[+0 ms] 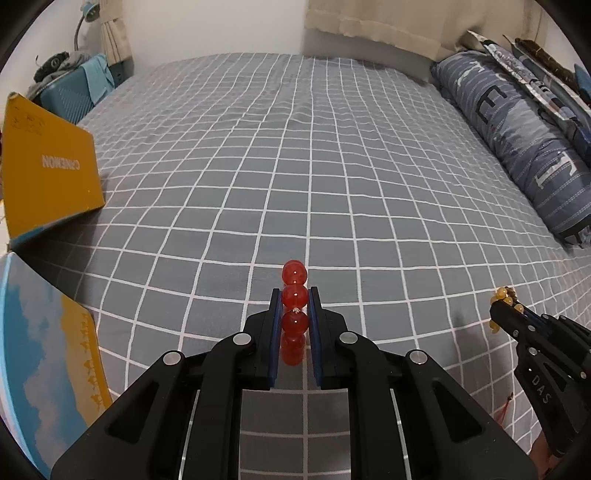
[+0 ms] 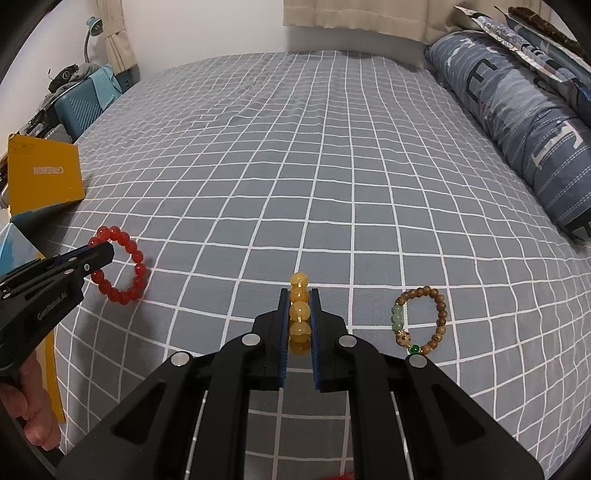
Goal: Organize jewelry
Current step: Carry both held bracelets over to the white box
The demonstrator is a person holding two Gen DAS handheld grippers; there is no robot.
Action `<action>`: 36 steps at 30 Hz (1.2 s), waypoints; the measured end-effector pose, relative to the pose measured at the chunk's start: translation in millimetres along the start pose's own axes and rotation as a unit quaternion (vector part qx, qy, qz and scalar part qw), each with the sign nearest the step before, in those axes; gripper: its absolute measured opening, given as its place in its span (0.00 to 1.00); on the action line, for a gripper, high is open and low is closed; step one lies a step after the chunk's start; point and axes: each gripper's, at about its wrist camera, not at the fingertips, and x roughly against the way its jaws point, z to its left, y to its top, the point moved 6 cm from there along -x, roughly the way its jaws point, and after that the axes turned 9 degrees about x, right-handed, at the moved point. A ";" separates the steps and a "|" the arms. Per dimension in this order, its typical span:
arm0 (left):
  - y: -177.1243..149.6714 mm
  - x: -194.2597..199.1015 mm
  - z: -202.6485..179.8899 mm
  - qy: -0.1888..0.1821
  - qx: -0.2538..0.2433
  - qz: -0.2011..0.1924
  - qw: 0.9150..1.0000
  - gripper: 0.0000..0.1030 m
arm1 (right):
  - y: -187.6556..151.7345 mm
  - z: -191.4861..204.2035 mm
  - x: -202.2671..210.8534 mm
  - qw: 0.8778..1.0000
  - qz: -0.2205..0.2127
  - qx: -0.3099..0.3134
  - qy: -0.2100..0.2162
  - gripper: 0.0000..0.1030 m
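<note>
Left claw pinches the red bracelet above the bed; right claw clamps the yellow bracelet. Beads look hard and slick, strung loosely; gripping across beads seems safest.

Left tongs clamped on red beads, right tongs clamped on yellow beads, both level, side by side

Left wrist view: low and close over the bed's near edge, facing the far edge and curtain. Right wrist view: same height and heading, further right. Shared: checked bedspread, pillow, yellow box.
</note>
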 end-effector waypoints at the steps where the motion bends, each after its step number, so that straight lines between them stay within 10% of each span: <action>1: -0.4 1.9 0.0 -0.001 0.000 -0.002 1.000 0.12 | 0.2 0.4 2.5 1.000 -0.003 -0.001 0.000 0.09; 36: -8.6 115.8 16.2 -0.002 0.000 -0.065 0.998 0.12 | 5.0 34.4 88.5 0.998 -0.058 0.009 -0.002 0.09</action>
